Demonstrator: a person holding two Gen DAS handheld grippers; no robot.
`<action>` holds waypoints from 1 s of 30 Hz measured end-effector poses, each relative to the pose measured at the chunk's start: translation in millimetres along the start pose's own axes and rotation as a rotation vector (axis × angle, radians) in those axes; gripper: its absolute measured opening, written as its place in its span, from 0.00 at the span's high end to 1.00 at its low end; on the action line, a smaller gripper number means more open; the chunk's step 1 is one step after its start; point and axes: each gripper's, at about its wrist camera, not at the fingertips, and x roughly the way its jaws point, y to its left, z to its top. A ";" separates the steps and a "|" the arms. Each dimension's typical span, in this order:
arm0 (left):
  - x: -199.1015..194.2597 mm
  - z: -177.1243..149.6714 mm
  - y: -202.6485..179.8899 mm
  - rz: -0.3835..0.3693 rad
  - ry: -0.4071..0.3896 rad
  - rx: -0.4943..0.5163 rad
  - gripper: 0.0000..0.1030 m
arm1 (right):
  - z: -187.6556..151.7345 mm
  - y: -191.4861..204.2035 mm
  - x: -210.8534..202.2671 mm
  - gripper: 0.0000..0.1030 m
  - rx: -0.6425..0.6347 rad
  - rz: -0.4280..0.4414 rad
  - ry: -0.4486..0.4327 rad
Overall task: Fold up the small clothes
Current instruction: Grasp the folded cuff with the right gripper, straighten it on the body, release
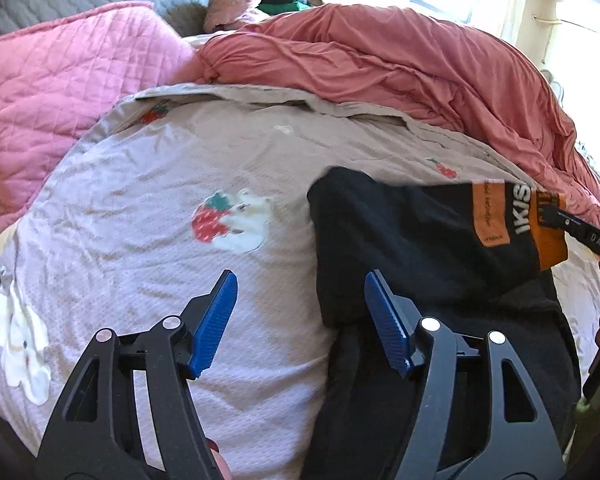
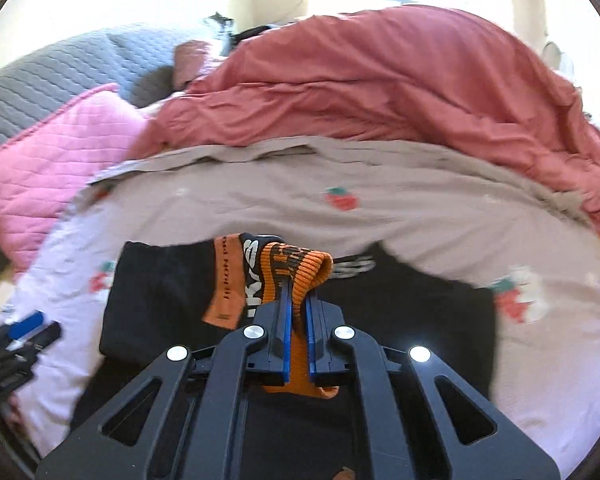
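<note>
Pinching ribbed orange cuff of black garment with right gripper, pads clamped on knit. Left gripper apart, empty, over crinkly strawberry-print bedsheet beside garment's left edge. Rumpled red duvet behind; bare sheet left.

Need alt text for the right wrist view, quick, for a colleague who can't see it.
The right tongs are shut on the orange ribbed waistband of a black garment, lifting it above a strawberry-print bedspread. The left tongs show at the left edge; a rumpled red duvet lies behind.
</note>
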 end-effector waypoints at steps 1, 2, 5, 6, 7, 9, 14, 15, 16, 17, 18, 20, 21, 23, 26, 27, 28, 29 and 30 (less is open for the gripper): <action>1.3 3.0 -6.4 -0.006 -0.003 0.011 0.43 | -0.2 -9.7 2.0 0.95 0.000 -0.034 0.009; 3.5 5.6 -12.2 -0.010 -0.002 0.022 0.43 | -1.6 -18.6 3.7 0.95 0.000 -0.053 0.015; 15.6 14.3 -37.7 -0.020 0.013 0.066 0.43 | -9.0 -42.9 12.0 0.95 0.000 -0.113 0.050; 21.0 16.5 -45.5 -0.020 0.026 0.081 0.43 | -11.5 -48.3 14.5 0.95 0.001 -0.124 0.061; 25.7 18.7 -51.8 -0.021 0.033 0.093 0.43 | -14.4 -53.1 17.1 0.95 0.000 -0.138 0.073; 38.7 24.5 -70.3 -0.019 0.044 0.120 0.43 | -21.1 -61.7 23.4 0.95 0.002 -0.161 0.103; 90.6 30.0 -96.9 -0.019 0.141 0.077 0.43 | -35.1 -75.1 37.1 0.95 0.023 -0.188 0.169; 102.2 25.9 -97.8 -0.023 0.171 0.054 0.43 | -36.8 -76.4 40.7 0.95 0.025 -0.190 0.181; 109.3 22.2 -97.2 -0.019 0.189 0.042 0.43 | -38.9 -78.5 44.2 0.95 0.028 -0.189 0.193; 117.2 14.9 -96.9 -0.012 0.199 0.041 0.43 | -40.4 -80.8 48.8 0.95 0.031 -0.186 0.203; 120.9 8.7 -97.3 -0.004 0.193 0.051 0.42 | -42.3 -82.6 52.2 0.94 0.030 -0.186 0.208; 124.8 -2.9 -95.8 -0.005 0.170 0.084 0.42 | -46.8 -87.2 60.2 0.93 0.030 -0.190 0.223; 124.4 -4.5 -94.9 -0.013 0.164 0.087 0.42 | -48.5 -90.5 64.8 0.90 0.038 -0.195 0.235; 121.5 -4.0 -91.7 -0.035 0.158 0.087 0.42 | -55.2 -98.9 74.4 0.87 0.072 -0.199 0.257; 119.8 -6.9 -86.0 -0.068 0.142 0.082 0.42 | -58.9 -105.0 72.8 0.80 0.111 -0.192 0.245; 118.7 -6.2 -84.7 -0.076 0.139 0.075 0.42 | -57.7 -105.9 69.0 0.79 0.118 -0.204 0.234; 116.8 -5.1 -84.0 -0.079 0.132 0.068 0.42 | -55.8 -108.4 62.6 0.77 0.135 -0.204 0.211; 112.7 -4.9 -84.3 -0.069 0.114 0.069 0.42 | -54.3 -111.0 57.4 0.77 0.152 -0.198 0.191; 111.2 -3.5 -86.8 -0.059 0.102 0.076 0.42 | -52.8 -113.4 52.9 0.77 0.168 -0.191 0.173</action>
